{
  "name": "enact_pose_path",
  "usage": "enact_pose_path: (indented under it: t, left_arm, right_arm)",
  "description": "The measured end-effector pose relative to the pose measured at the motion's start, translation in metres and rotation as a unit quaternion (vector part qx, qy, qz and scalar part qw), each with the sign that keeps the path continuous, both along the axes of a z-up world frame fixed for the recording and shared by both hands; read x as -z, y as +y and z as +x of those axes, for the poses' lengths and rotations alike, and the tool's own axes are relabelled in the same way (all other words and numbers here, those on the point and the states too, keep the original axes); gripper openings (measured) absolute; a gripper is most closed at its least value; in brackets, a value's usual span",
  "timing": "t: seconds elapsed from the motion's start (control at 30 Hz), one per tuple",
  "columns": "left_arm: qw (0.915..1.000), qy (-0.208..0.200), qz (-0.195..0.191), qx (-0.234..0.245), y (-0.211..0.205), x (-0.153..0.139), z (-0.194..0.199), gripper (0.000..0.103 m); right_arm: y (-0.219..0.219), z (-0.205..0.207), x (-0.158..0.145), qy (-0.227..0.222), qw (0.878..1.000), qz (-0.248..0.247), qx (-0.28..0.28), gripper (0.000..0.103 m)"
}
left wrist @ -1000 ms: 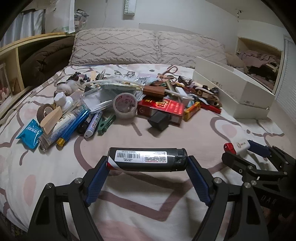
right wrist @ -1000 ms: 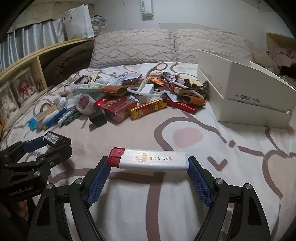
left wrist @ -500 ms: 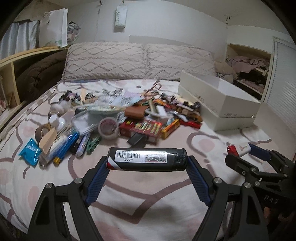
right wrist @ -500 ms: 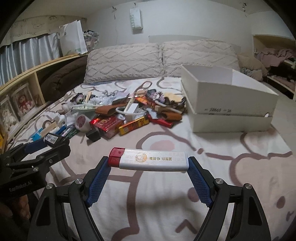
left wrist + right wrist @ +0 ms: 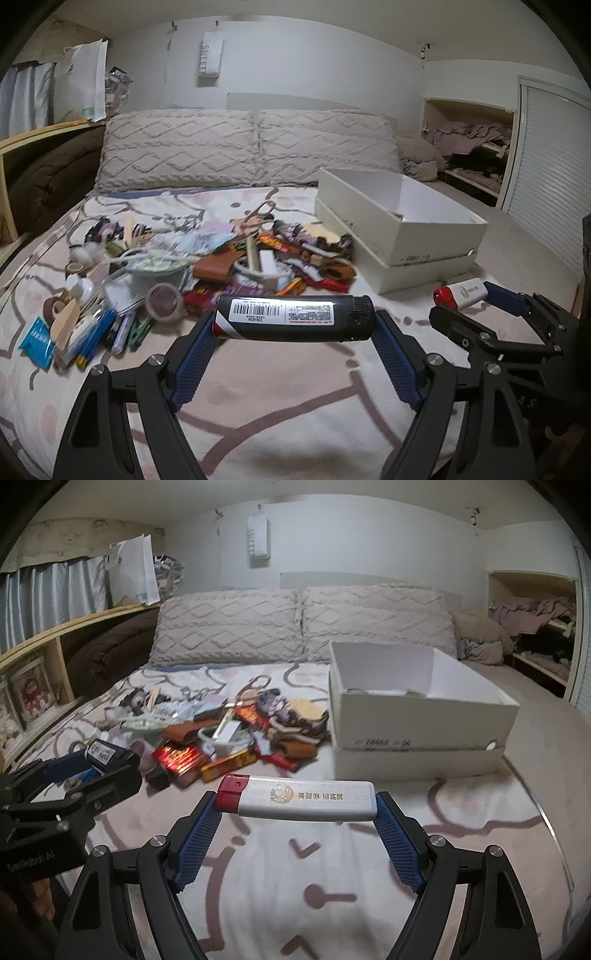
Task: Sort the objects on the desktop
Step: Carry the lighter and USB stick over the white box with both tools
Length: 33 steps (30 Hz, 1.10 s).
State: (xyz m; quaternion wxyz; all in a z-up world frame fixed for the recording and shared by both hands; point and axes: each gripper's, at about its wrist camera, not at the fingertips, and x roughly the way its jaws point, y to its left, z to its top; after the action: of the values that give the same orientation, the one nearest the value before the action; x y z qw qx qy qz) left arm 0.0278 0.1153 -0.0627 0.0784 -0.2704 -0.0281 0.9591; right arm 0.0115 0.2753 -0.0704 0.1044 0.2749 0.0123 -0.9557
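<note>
My left gripper (image 5: 293, 325) is shut on a black lighter (image 5: 293, 317) with a white barcode label, held crosswise by its ends above the bed. My right gripper (image 5: 297, 803) is shut on a white lighter (image 5: 299, 799) with a red cap, also held end to end. Each gripper shows in the other's view: the right gripper with the white lighter (image 5: 461, 293) at the right, the left one with the black lighter (image 5: 103, 753) at the left. A pile of small desktop objects (image 5: 229, 258) lies mid-bed. An open white box (image 5: 417, 698) stands to its right.
Two grey pillows (image 5: 251, 147) line the headboard. A wooden shelf (image 5: 44, 653) with a brown blanket runs along the left. An alcove with clothes (image 5: 472, 147) is at the back right. Patterned bedsheet (image 5: 332, 886) lies bare in front of both grippers.
Both grippers have risen and tilted up with their lighters still gripped. The pile and the white box now sit farther away and lower, and the box's inside has come into view.
</note>
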Motion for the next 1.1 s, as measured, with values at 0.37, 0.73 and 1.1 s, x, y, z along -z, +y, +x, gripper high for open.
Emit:
enact_pose_path:
  t: [0.37,0.73,1.1]
  left_arm:
    - [0.9991,0.027,0.018,0.027,0.023,-0.028,-0.027,0.083]
    - [0.9970,0.061,0.019,0.045,0.045,-0.048,-0.056,0.083]
    - [0.9959,0.061,0.020,0.063,0.072,-0.055,-0.101,0.083]
  right_arm:
    - [0.027,-0.022,-0.029,0.034,0.999,-0.003,0.027,0.083]
    - [0.047,-0.041,-0.050,0.059,0.998,0.000,0.038,0.083]
    - [0.073,-0.079,-0.069,0.078,0.995,-0.017,0.063,0.084]
